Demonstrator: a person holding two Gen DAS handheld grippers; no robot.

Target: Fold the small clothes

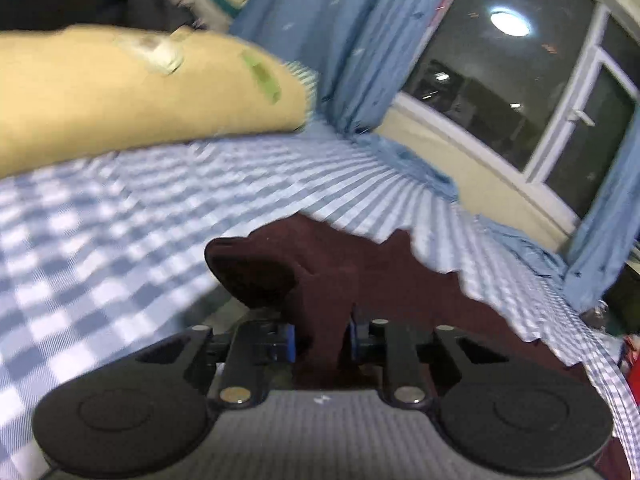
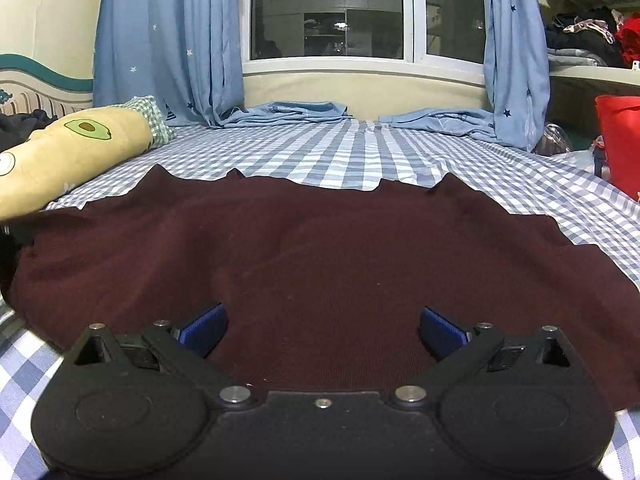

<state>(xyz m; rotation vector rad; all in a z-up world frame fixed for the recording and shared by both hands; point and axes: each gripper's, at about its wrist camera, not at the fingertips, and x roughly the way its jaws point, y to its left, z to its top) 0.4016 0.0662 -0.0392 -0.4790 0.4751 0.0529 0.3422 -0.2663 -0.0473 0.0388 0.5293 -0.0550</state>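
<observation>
A dark maroon garment (image 2: 320,264) lies spread flat on a blue-and-white checked bedsheet (image 2: 360,152), in front of a curtained window (image 2: 326,8), with a yellow avocado-print pillow (image 2: 76,148) at its left edge. The left gripper (image 1: 322,340) has its jaws drawn narrow, pinching a raised fold of the maroon cloth between its blue pads. The right gripper (image 2: 323,330) hovers low over the garment's near part, jaws wide and empty. To fold well, the right claw likely needs a matching edge grip, so both lift evenly and the cloth stays smooth.
</observation>
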